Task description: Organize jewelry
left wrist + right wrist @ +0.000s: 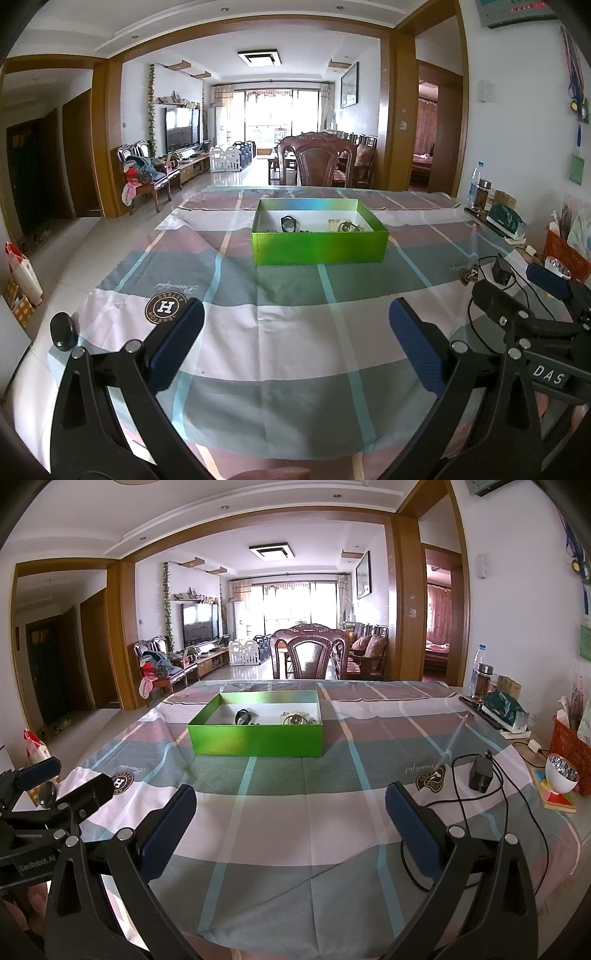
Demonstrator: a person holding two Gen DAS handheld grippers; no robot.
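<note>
Green box [319, 246] standing open on the checked cloth [295, 332], lid off. Inside, on the white floor: a dark bangle [288, 223] left of middle, a pale cluster of jewelry [344, 225] toward the right wall, small pieces along the near wall too blurred to name.

Left gripper [295, 343] hovering near side of the box, well apart from it, fingers [177, 343] spread wide, nothing between them. Right gripper [291, 827] likewise near side of the box, fingers [168, 834] spread wide, holding nothing; box seen left of centre from here [255, 738], bangle [242, 716] and pale cluster [295, 719] inside.

Right of the box, near the cloth's edge: black adapter [480, 773] with cable looping over the cloth, white bowl [561, 775] of beads, red basket [570, 755] behind the bowl. Farther back on that side, a bottle [477, 664] and a jar [482, 681]. Beyond the box, past the far table edge, a wooden chair [310, 657]. Nearer than the box, two round logos on the cloth, one by each side.
</note>
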